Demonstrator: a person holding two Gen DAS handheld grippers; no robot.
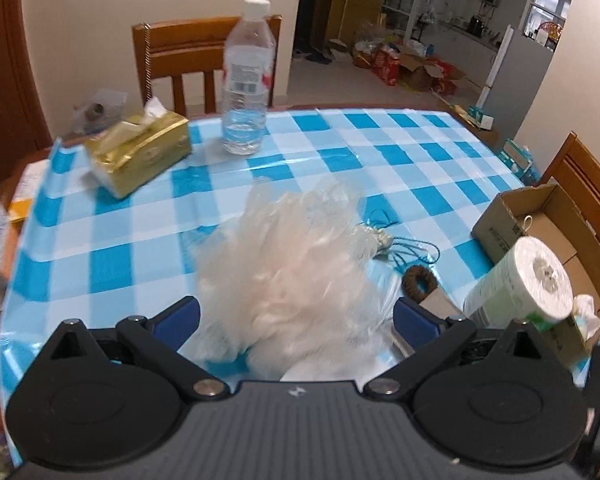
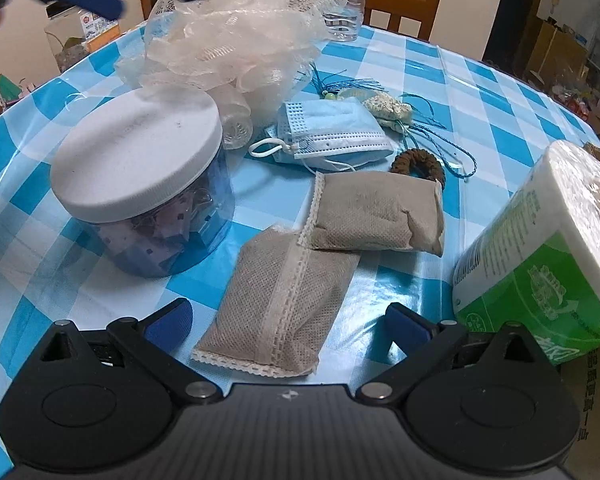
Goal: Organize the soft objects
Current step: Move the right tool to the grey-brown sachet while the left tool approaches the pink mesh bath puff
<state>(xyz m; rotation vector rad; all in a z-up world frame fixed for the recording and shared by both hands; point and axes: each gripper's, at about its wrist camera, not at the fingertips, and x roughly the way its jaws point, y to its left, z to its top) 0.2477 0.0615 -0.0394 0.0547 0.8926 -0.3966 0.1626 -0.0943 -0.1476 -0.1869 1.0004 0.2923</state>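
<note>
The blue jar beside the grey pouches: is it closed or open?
Closed. In the right wrist view the white lid sits flat and fully over the rim of the blue jar, with no gap visible.

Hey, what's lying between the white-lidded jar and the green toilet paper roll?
Two grey mesh sachets, the far one overlapping the near one's corner, on the checked tablecloth. The right wrist view shows it.

I am holding the left gripper angled downward with its blue-padded fingers spread wide and pressing on nothing. I am keeping the right gripper tilted downward too, its jaws standing apart, its blue fingertips gripping nothing.
</note>
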